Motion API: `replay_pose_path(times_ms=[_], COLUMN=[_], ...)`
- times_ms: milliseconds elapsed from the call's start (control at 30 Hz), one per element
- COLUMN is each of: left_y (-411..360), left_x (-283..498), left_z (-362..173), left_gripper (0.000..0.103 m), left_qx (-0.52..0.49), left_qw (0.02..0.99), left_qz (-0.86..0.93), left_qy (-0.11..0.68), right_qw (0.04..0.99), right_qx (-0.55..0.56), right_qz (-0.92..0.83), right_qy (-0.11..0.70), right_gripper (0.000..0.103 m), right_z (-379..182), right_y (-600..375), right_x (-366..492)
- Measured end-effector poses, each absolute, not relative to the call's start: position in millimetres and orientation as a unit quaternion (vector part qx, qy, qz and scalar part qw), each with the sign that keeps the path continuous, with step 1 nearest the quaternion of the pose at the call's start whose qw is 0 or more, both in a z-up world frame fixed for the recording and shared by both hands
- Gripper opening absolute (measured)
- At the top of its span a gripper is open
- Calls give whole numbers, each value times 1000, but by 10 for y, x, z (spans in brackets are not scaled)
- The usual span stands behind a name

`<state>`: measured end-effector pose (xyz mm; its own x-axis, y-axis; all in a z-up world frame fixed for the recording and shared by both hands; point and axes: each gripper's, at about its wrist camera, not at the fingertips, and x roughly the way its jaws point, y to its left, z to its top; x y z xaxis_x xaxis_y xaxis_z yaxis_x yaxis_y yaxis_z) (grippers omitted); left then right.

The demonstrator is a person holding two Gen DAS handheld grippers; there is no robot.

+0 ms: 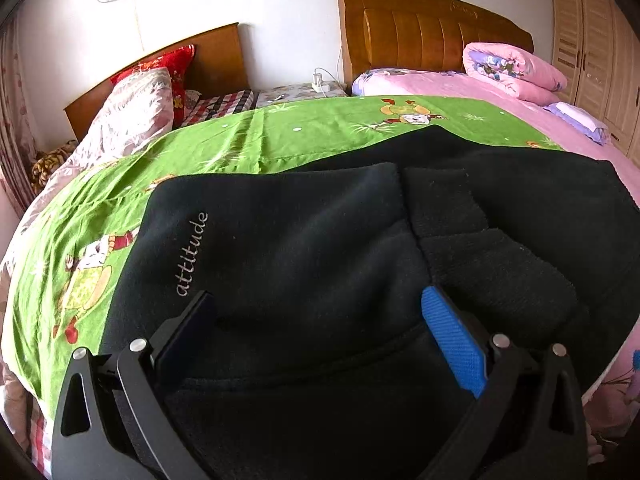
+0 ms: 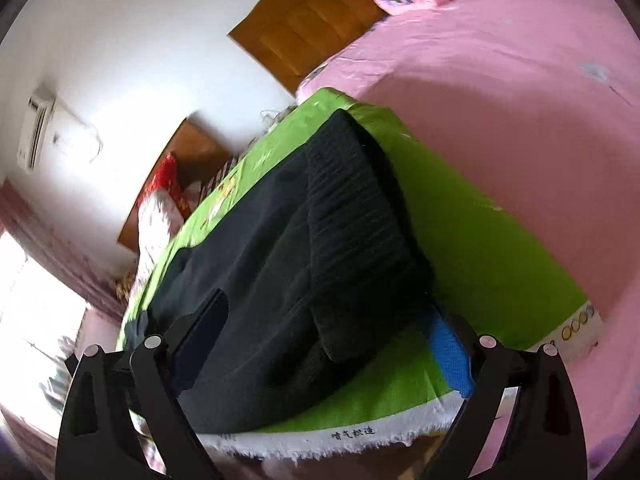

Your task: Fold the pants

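Dark navy fleece pants point(image 1: 304, 248) with the word "attitude" on them lie folded on a green cartoon cloth point(image 1: 248, 140) on the bed. A ribbed black cuff point(image 1: 492, 272) lies on top at the right. My left gripper point(image 1: 320, 312) is open, its jaws spread wide just above the pants near their front edge. In the right wrist view the pants point(image 2: 256, 280) stretch away on the green cloth point(image 2: 480, 240), ribbed cuffs point(image 2: 356, 208) on top. My right gripper point(image 2: 328, 336) is open and straddles the near end of the pants.
The bed has a pink sheet point(image 1: 440, 84) with a rolled pink quilt point(image 1: 516, 68) and a wooden headboard point(image 1: 420, 28). A second bed with a red pillow point(image 1: 168, 68) stands left. A wardrobe point(image 1: 592, 40) stands at the right. The cloth's white frayed edge point(image 2: 360, 436) is near.
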<state>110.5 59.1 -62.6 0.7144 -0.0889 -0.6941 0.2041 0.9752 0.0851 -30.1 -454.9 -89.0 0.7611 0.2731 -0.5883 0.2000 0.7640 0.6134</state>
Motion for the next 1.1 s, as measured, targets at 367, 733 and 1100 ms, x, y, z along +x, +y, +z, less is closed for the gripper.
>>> replay_pose_path(times_ms=[367, 733, 1100], left_y=[628, 659, 1633], left_x=[1098, 1117, 703], left_z=[-639, -593, -148], left_gripper=[102, 102, 101], left_qx=[67, 56, -40], left_qw=[924, 922, 951], left_qz=[-85, -94, -38], left_qy=[367, 371, 305], right_qw=[882, 955, 934], right_qx=[331, 203, -146], right_qz=[-21, 19, 244], right_qy=[334, 216, 218], right_gripper=[46, 32, 32], right_z=[-925, 50, 359], right_y=[-4470, -3655, -676], right_x=[-322, -224, 256])
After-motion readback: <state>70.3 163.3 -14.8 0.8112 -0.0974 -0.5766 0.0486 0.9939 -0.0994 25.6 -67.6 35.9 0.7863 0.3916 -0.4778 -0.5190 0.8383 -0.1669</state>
